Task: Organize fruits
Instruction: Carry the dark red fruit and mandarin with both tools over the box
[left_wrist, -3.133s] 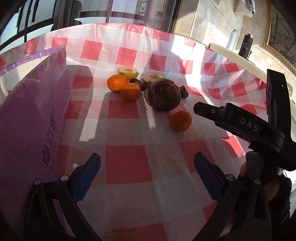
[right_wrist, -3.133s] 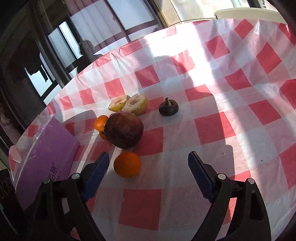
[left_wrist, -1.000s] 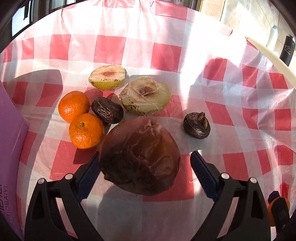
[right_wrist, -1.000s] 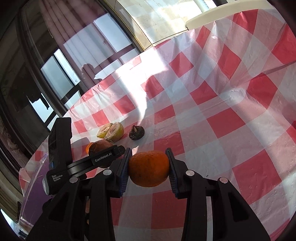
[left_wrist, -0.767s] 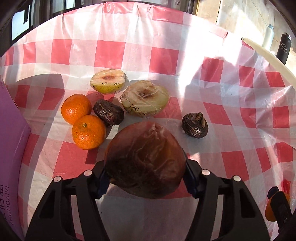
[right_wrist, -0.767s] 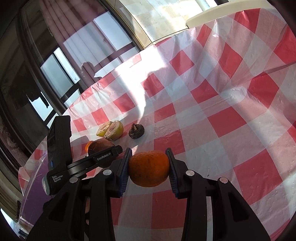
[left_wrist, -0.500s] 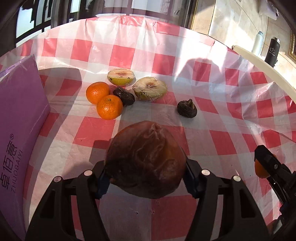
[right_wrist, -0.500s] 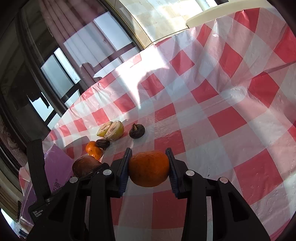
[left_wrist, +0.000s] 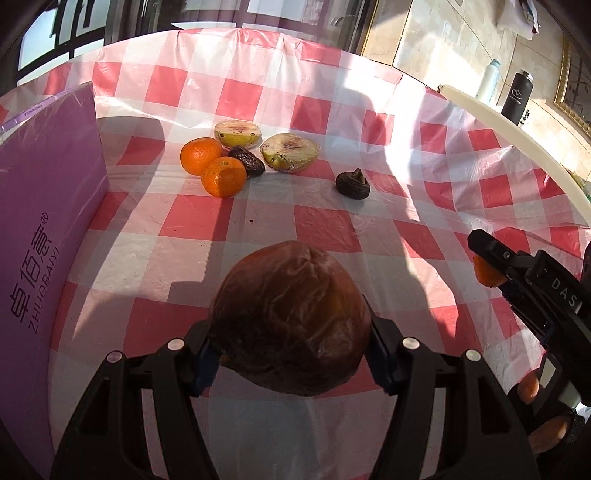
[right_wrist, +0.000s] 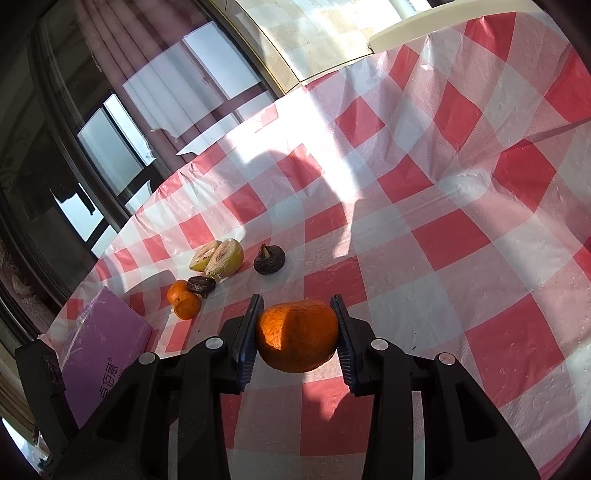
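Left claw (left_wrist: 291, 354) grips brown fruit (left_wrist: 290, 317); purple box (left_wrist: 44, 206) flanks left.

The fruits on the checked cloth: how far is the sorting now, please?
Nothing looks put away yet. In hand: the left gripper is shut on the big brown fruit, and the right gripper is shut on an orange. Left on the cloth: two oranges, two cut halves and two small dark fruits, beside the purple box.

A red-and-white checked tablecloth (left_wrist: 325, 229) covers the table. Near its far edge lie two oranges (left_wrist: 212, 166), two cut fruit halves (left_wrist: 266, 146), and two dark shrivelled fruits (left_wrist: 352, 184); a purple box (left_wrist: 40, 206) sits at the left edge.
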